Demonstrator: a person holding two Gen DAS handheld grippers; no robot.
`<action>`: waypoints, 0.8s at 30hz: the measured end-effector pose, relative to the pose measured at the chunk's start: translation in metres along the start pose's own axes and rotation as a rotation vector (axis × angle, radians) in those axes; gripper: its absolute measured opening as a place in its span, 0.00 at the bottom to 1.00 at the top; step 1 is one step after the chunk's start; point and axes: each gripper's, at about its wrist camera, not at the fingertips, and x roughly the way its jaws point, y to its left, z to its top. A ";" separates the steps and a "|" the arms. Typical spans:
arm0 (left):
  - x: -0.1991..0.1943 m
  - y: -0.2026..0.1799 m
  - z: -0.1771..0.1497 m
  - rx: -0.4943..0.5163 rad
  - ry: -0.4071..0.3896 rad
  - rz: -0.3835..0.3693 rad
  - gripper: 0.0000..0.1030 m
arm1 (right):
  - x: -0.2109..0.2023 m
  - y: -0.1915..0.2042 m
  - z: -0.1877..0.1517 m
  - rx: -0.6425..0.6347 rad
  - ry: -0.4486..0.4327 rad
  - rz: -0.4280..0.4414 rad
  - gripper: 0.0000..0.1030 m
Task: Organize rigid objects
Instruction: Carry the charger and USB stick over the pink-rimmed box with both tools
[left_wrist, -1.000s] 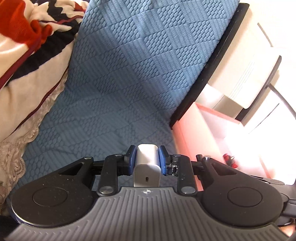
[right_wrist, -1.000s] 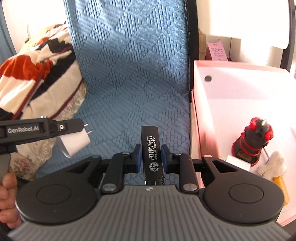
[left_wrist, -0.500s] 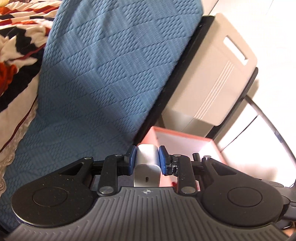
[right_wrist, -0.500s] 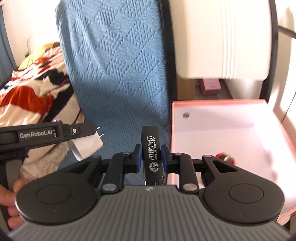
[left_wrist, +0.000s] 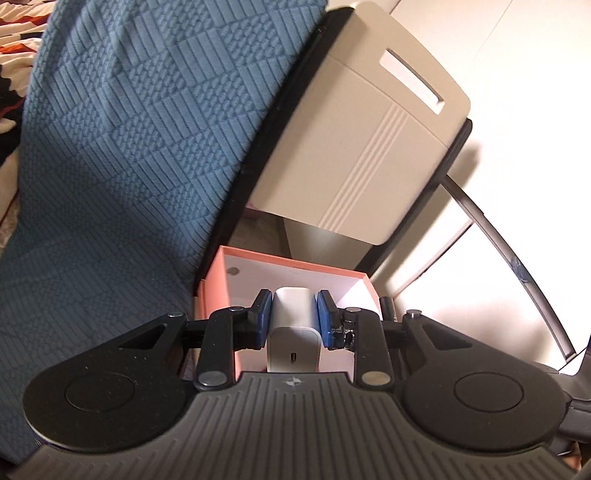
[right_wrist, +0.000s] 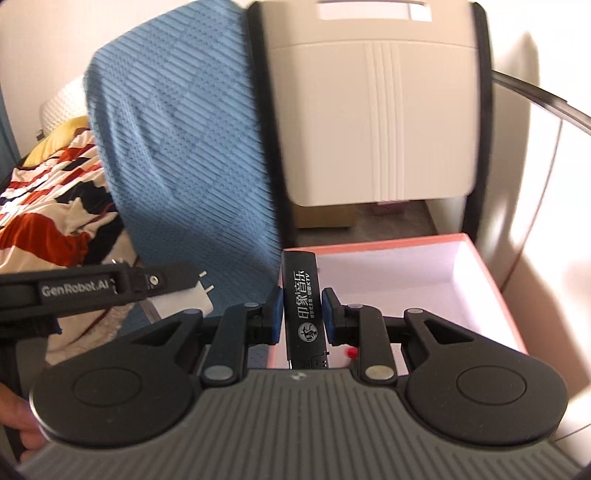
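Your left gripper (left_wrist: 294, 314) is clamping a white charger (left_wrist: 293, 332) between its blue pads, closed tight on both sides of it, and you are holding it just in front of the pink box (left_wrist: 280, 264) beside the blue bed cover (left_wrist: 129, 166). Your right gripper (right_wrist: 302, 314) is gripping a black lighter (right_wrist: 303, 310) with white print, standing upright between the pads, at the near left corner of the same box (right_wrist: 491, 266). In the right wrist view the left gripper (right_wrist: 177, 284) is showing at the left, with the charger's prongs (right_wrist: 205, 280) pointing toward the box.
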 end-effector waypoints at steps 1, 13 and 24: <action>0.005 -0.004 -0.002 0.002 0.005 -0.004 0.30 | 0.001 -0.006 -0.001 0.003 0.006 -0.009 0.25; 0.054 -0.027 -0.048 0.025 0.097 0.006 0.30 | 0.025 -0.070 -0.050 0.077 0.135 -0.088 0.25; 0.099 -0.033 -0.078 0.045 0.184 0.031 0.30 | 0.061 -0.102 -0.094 0.121 0.248 -0.100 0.26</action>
